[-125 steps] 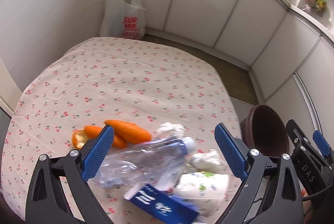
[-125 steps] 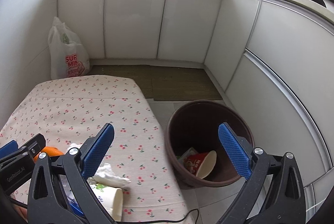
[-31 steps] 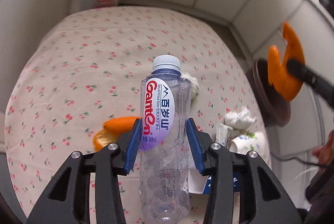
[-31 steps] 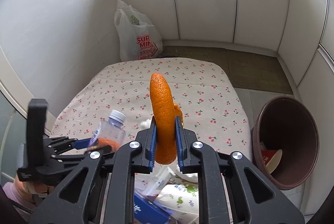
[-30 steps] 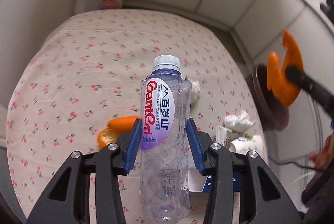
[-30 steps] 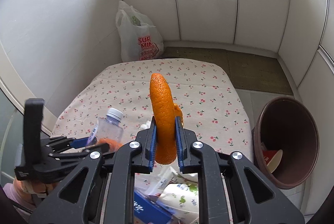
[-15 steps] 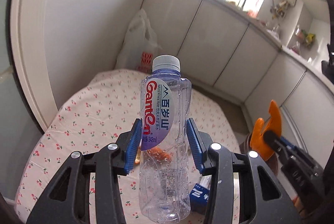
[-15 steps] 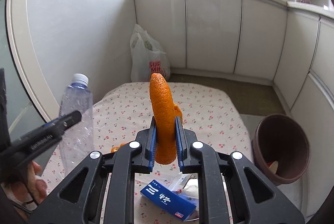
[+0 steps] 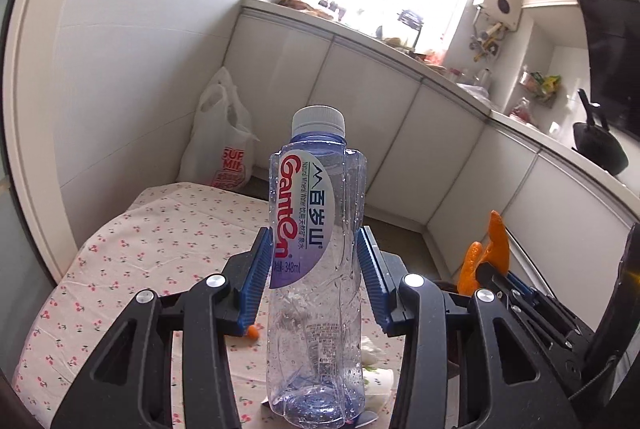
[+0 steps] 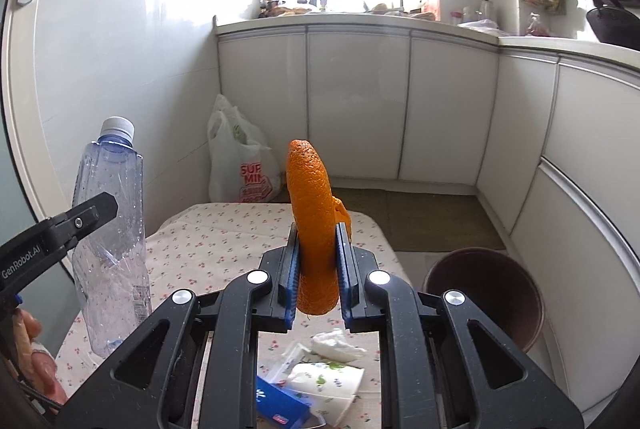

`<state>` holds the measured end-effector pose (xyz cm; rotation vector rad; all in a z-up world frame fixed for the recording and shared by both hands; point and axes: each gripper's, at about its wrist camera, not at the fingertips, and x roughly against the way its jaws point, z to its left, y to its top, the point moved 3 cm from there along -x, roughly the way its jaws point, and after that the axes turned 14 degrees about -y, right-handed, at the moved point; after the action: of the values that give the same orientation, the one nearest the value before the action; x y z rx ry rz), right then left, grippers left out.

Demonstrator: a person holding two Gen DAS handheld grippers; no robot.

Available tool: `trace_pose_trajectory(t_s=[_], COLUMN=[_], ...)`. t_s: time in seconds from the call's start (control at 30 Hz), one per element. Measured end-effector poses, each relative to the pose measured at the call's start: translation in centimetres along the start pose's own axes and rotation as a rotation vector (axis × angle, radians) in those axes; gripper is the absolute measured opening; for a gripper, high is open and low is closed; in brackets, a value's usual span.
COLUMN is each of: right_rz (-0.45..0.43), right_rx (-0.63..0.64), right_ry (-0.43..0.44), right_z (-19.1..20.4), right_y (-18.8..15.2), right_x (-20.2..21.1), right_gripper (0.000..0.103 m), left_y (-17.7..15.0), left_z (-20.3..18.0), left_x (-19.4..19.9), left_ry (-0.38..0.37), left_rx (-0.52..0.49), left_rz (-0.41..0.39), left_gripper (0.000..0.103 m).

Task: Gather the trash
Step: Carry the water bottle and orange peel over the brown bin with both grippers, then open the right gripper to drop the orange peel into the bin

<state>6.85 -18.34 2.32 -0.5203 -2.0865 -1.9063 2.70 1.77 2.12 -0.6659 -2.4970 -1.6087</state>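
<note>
Trash in hand: clear plastic water bottle (image 9: 316,269) and a curved strip of orange peel (image 10: 314,225), both held up above the table.
Left gripper (image 9: 314,277): blue ribbed pads squeezed onto the bottle's sides, bottle upright, white screw cap on top, red-and-purple Ganten label, droplets inside, walls a bit crumpled.
Right gripper (image 10: 316,269): clamped tight on the peel, which sticks up, pebbly skin and rounded tip.
Table (image 10: 224,241): soft cloth with a tiny cherry print, wrinkly.
Still on the cloth: crumpled white tissue (image 10: 338,345), paper cup (image 10: 332,389) lying on its side with a leafy print, blue carton (image 10: 280,409).
Bin (image 10: 486,293): round brown tub on the floor right of the table, smooth walls.
Background: white plastic shopping bag (image 10: 240,165) with red lettering, slumped against the cabinets.
</note>
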Motion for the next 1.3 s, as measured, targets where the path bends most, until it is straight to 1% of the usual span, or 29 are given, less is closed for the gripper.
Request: trace_pose_trajectory(t_s=[0.13,0.4,0.73,0.93,1.17,1.3], right_rz=[-0.010,-0.003,0.027,0.073,0.122,0.164], right_rx=[-0.017,-0.066,-0.114,-0.152,-0.192,-0.231], right_ry=[-0.047,-0.129,-0.229,-0.288,-0.387,-0.409], right_z=[-2.2,-6.9,-12.0,-15.3,-19.7,-21.7], right_y=[0.6,1.2,0.7,-0.1,-1.2,-2.2], right_x=[-0.6,-1.7,-3.1,-5.1,-8.6,-10.8], right_gripper=[0.015,0.016,0.016,0.016,0.016,0.016], left_y=[-0.2,-0.7,-1.9,-3.1,-4.3,-5.0], left_z=[-1.6,-5.0,-9.2,-11.5,-14.6,-16.0], left_x=[-1.1,-4.0,-7.9,-10.7,-13.9,-15.8], left_ry=[-0.029,-0.091,-0.161,-0.190,-0.230,-0.240], left_rx=[-0.021,-0.056,-0.092,-0.101,-0.141,-0.171], left_rz=[0.011,0.046,0.107,0.150,0.187,0.210], left_gripper=[0.044,0.044,0.044,0.044,0.044,0.044])
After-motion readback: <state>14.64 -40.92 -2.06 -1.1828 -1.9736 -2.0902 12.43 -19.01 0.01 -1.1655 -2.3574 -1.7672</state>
